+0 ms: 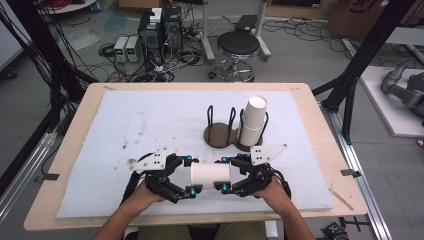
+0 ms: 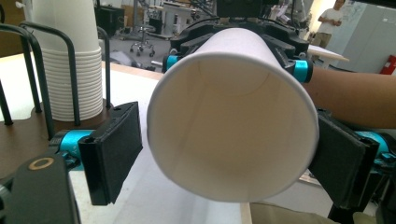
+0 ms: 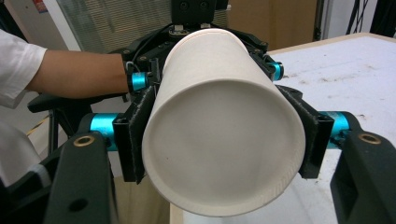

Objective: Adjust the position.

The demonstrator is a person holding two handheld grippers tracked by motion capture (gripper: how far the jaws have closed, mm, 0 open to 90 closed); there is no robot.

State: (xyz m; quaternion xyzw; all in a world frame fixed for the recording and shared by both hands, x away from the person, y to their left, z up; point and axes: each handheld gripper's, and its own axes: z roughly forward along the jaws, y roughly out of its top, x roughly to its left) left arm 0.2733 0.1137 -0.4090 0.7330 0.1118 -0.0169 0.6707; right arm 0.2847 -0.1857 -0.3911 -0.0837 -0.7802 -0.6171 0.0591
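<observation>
From above, a white paper cup (image 1: pixel 210 175) lies level between the left gripper (image 1: pixel 190 175) and right gripper (image 1: pixel 223 173), clear of the cup stack (image 1: pixel 252 122) in its wire rack (image 1: pixel 227 131); placing remains. Left gripper view: the open mouth faces the camera, one pad (image 2: pixel 114 149) apart. Right gripper view: both pads (image 3: pixel 135 135) clamp the base.

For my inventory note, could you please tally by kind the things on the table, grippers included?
Grippers: 2, left and right
Loose cup: 1, held lying between both grippers
Cup stack: 1, cups inside too many to tell
Rack: 1
Total: 5
</observation>
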